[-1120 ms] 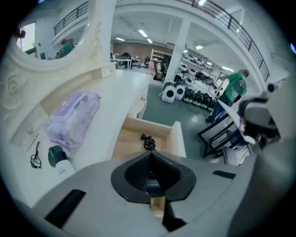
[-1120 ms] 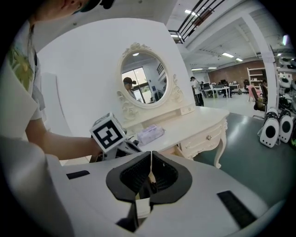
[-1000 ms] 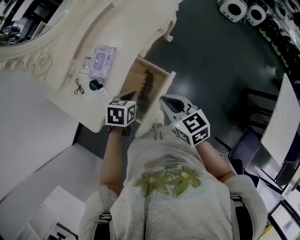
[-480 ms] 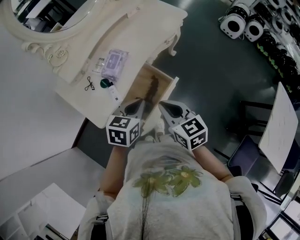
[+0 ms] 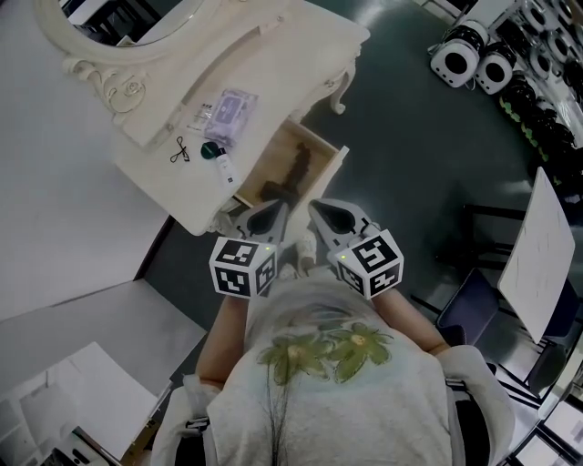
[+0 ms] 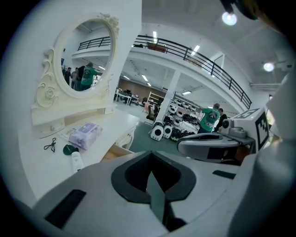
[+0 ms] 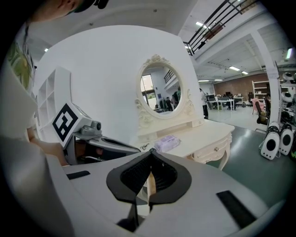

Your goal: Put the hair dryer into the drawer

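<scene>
Head view and the two gripper views. The hair dryer [image 5: 296,171] shows as one dark, elongated shape lying inside the single open drawer [image 5: 321,144] of the dressing table [image 5: 273,64]. I hold the left gripper [image 5: 271,212] and the right gripper [image 5: 321,209] side by side at the drawer's near end; the dryer lies beyond their tips, touching neither. In its own view the left gripper [image 6: 151,178] has its jaws pressed together on nothing, and the right gripper [image 7: 149,173] is closed to a thin slit, also empty. Count: two grippers, one hair dryer, one drawer, one oval mirror [image 5: 118,18]; on the tabletop one purple packet [image 5: 228,107], one dark green round item [image 5: 211,150], one white tube [image 5: 226,169], one black loop [image 5: 178,151]
</scene>
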The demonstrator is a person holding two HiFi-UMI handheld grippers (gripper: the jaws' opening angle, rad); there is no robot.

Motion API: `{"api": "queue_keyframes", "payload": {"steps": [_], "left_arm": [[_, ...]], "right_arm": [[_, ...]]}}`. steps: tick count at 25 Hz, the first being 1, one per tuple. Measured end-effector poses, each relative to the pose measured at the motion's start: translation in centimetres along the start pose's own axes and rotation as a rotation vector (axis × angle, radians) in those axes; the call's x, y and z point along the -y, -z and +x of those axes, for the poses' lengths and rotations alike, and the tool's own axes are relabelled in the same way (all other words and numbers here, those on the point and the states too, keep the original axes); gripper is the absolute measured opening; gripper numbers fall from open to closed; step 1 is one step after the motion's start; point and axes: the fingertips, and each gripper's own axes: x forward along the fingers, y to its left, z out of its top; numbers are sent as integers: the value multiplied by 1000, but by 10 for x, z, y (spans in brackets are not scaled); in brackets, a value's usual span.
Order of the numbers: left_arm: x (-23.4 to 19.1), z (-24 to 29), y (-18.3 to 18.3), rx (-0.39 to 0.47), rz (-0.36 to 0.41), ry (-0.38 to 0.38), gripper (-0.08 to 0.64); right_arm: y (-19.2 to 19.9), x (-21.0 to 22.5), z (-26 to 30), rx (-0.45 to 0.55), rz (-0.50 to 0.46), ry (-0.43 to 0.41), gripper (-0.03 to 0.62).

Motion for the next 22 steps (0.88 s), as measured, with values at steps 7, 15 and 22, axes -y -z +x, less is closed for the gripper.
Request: {"api": "queue_keyframes", "payload": {"steps": [7,15,22], "left_arm": [[10,-7,8,-3,12,9,9],[18,-11,16,-17,17,32,9],[20,-17,20,-14,16,42,9]], "right_arm": [[7,-9,-9,0,-5,-3,21],[10,-16,-20,4,-1,15,21],[14,-21,-23,3,-1,31,21]]}}
